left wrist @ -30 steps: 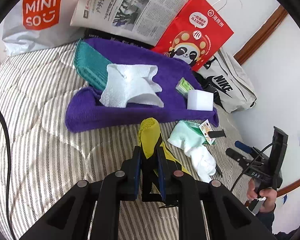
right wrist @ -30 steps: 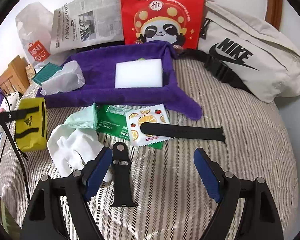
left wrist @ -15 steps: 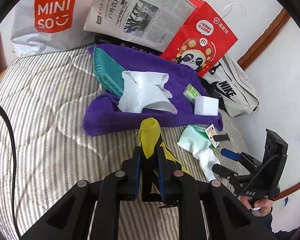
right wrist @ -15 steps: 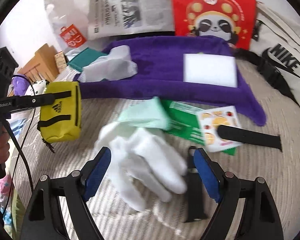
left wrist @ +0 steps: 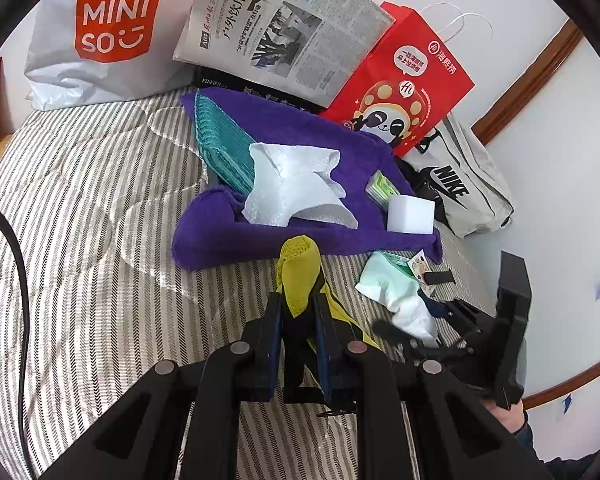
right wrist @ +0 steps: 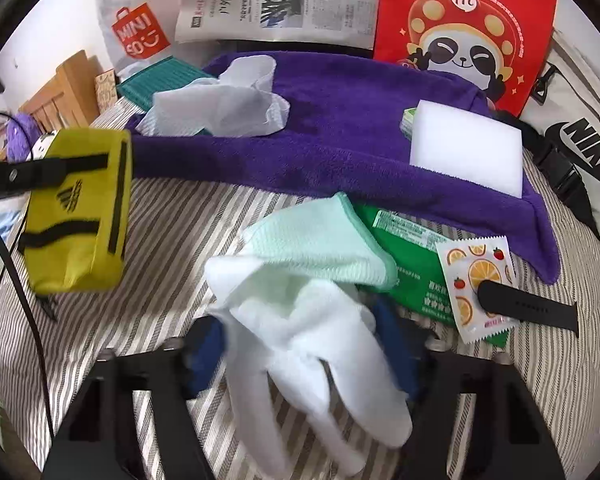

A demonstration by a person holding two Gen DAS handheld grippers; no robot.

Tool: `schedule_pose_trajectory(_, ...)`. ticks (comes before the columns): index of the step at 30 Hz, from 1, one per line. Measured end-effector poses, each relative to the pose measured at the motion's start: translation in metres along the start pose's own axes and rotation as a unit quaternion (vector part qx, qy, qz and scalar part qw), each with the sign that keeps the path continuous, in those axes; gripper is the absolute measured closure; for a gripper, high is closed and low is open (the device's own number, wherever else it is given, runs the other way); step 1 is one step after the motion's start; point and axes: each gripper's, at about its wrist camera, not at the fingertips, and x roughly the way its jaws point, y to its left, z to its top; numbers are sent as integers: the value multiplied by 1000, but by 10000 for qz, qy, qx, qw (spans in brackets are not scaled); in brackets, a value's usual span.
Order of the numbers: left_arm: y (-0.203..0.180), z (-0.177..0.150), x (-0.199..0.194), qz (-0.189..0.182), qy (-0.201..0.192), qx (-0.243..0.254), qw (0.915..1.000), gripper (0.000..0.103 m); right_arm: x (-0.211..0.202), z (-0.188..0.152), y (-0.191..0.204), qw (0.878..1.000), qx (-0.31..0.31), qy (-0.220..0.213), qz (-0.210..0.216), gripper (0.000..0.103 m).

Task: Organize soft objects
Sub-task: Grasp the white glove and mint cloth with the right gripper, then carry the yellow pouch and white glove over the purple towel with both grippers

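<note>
Since a second ago the right gripper [right wrist: 300, 354] has moved forward off the bare bedspread and the short black strap, and now straddles the white glove [right wrist: 316, 344]; its jaws, wide open before, have drawn in to the glove's sides. Motion blur smears its blue pads and the glove, so whether the pads actually press the fabric cannot be told, and the short strap is now hidden. The left gripper [left wrist: 298, 320] still clamps the yellow pouch [left wrist: 298, 276], jaws nearly closed on it, and holds it off the striped bedspread [left wrist: 92, 240], left of the glove. The pouch's lower part is hidden behind the fingers. Just beyond the glove lies a mint cloth [right wrist: 320, 240], touching it. Farther back sits the purple towel [right wrist: 340, 136], carrying a white sponge [right wrist: 466, 152] and crumpled white tissue [right wrist: 220, 108].
</note>
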Motion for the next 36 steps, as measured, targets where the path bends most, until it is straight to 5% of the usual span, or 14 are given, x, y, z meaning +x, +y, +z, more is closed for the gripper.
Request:
schedule_pose_trajectory(4,0,0,2,-34,45,12,10000,88,2,5,4,9999,-159,-47,-8,72)
schedule_pose_trajectory(6,1,0,3,-43,42,0,10000,88,2,6,8,9996,-276,-41,-5,78)
schedule_pose_trajectory(15,-3,-1,1,-20,63,53,10000,88,-10,6,24,9979,-613,-169,-105,81)
schedule_pose_trajectory(23,-16,-3,-9,475,-69,395,9981,88,-40,10,18,9979,-504,-364,-151,81)
schedule_pose_trajectory(36,-37,6,-29,411,-203,504,9977,88,-81,35,-8,9980,-155,-561,-226,81)
